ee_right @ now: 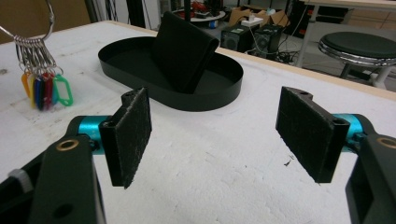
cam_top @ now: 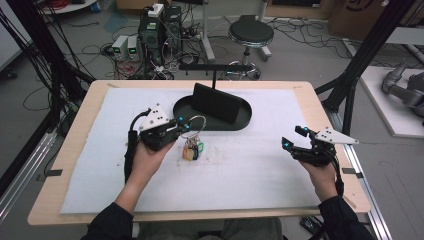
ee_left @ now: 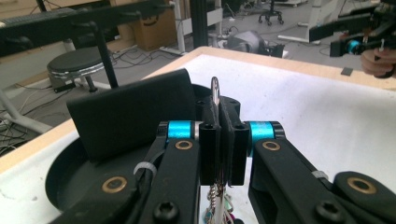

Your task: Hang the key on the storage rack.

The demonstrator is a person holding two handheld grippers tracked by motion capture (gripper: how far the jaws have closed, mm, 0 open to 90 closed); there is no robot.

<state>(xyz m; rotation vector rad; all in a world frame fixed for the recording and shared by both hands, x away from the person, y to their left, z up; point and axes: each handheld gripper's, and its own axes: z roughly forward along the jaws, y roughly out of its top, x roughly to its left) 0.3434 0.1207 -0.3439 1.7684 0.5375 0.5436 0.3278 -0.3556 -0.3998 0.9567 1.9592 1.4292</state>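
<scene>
A large metal key ring point(cam_top: 195, 124) hangs in the air, pinched by my left gripper point(cam_top: 181, 125), which is shut on it. Several coloured key tags point(cam_top: 192, 151) dangle from the ring just above the white mat. In the left gripper view the ring point(ee_left: 215, 92) stands edge-on between the closed pads. The ring's tags point(ee_right: 44, 88) hang at the upper left of the right gripper view. My right gripper point(cam_top: 294, 137) is at the right of the mat, open, with nothing between its pads point(ee_right: 132, 135).
A black oval tray point(cam_top: 242, 120) sits at the middle back of the mat, with a black wallet-like block point(cam_top: 216, 103) standing in it. The white mat point(cam_top: 240, 175) covers a wooden table. A stool point(cam_top: 250, 34) and cables lie on the floor beyond.
</scene>
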